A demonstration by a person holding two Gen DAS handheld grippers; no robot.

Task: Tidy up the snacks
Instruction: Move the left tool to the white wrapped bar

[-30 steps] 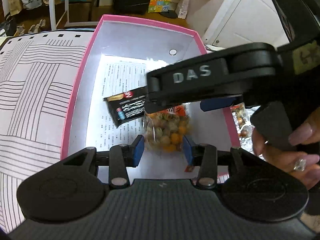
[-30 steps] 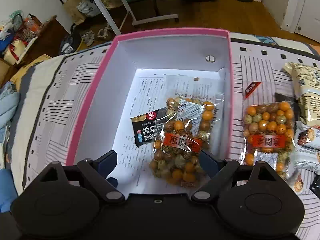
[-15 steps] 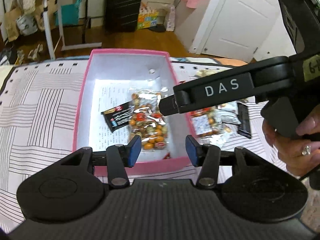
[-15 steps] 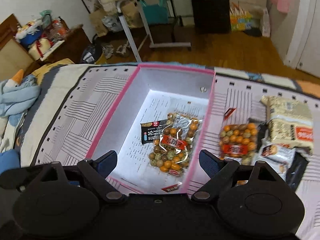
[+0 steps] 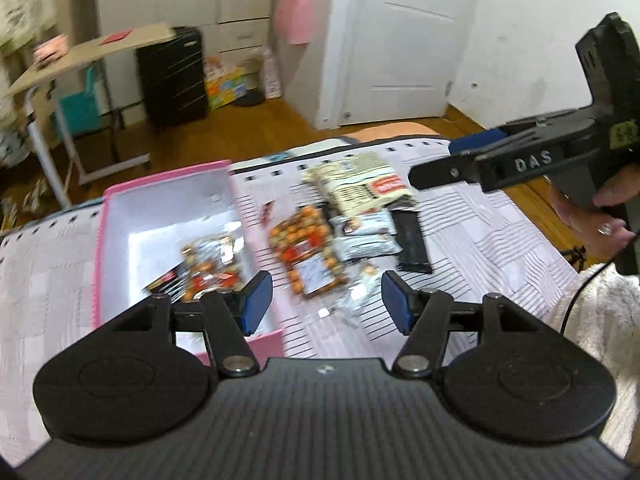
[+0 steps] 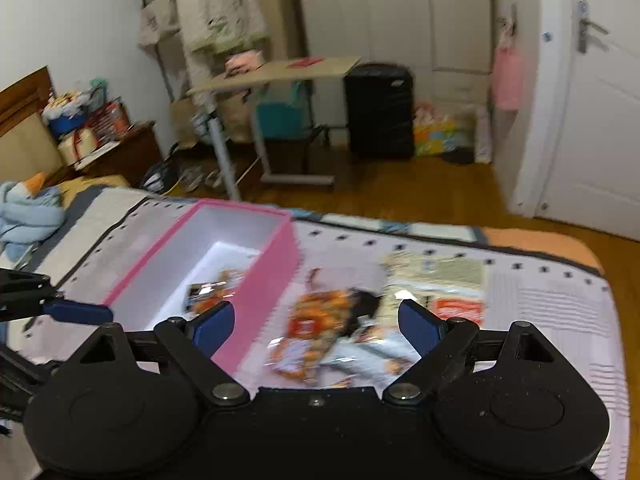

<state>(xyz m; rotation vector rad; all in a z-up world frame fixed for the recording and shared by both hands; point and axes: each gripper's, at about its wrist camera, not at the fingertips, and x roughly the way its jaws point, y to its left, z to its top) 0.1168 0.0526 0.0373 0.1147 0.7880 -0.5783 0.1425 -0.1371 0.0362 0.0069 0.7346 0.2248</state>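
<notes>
A pink box [image 5: 100, 240] [image 6: 276, 272] with a white inside lies on the striped bed cover. In it rest a clear bag of mixed nuts [image 5: 212, 260] [image 6: 216, 292] and a small dark packet [image 5: 164, 280]. Right of the box lies a second nut bag [image 5: 308, 248] [image 6: 316, 328] among a beige packet [image 5: 360, 188] [image 6: 436, 276], white wrappers [image 5: 364, 236] and a black bar [image 5: 412, 240]. My left gripper [image 5: 326, 306] hangs above the box's near right corner, its jaws opening, nothing between them. My right gripper [image 6: 316, 320] is open and empty, high over the loose snacks.
The bed cover [image 5: 480, 240] spreads out to the right of the snacks. A hand [image 5: 592, 216] holds the right gripper's handle at the right edge. Beyond the bed stand a wheeled side table [image 6: 276, 72], a black suitcase [image 6: 380, 112] and a white door [image 5: 404, 40].
Both grippers rose and pulled back from the box, leaving the nut bag inside it. The left jaws spread wider. Both views swung right toward the loose snacks.
</notes>
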